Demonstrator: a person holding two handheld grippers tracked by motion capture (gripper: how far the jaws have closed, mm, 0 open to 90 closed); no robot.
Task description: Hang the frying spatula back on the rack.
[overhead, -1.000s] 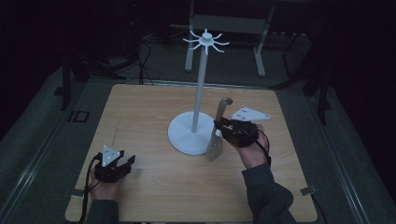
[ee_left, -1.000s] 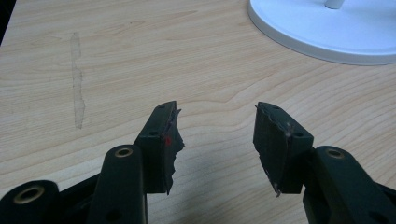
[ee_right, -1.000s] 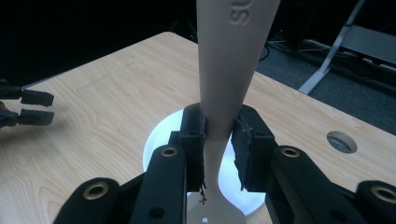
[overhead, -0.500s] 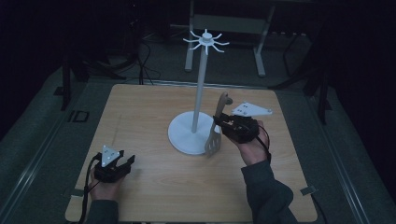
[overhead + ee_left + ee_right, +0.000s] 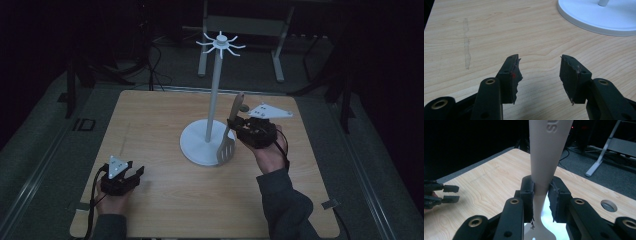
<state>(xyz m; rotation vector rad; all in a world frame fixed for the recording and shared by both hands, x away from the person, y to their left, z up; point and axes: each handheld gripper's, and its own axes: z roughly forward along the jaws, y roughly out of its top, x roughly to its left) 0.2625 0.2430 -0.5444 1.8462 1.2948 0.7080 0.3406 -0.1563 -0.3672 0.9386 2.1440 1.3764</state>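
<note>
Right gripper view: my right gripper (image 5: 541, 192) pinches the slotted spatula (image 5: 547, 152) mid-handle; it seems light, stiff, smooth, likely slippery.

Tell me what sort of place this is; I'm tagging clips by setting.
Probably a dim lab or recording room, not a kitchen: a lone wooden table, cables on the floor, metal stand legs behind.

Spatula (image 5: 549, 150) handle's top cut off by frame edge
</note>
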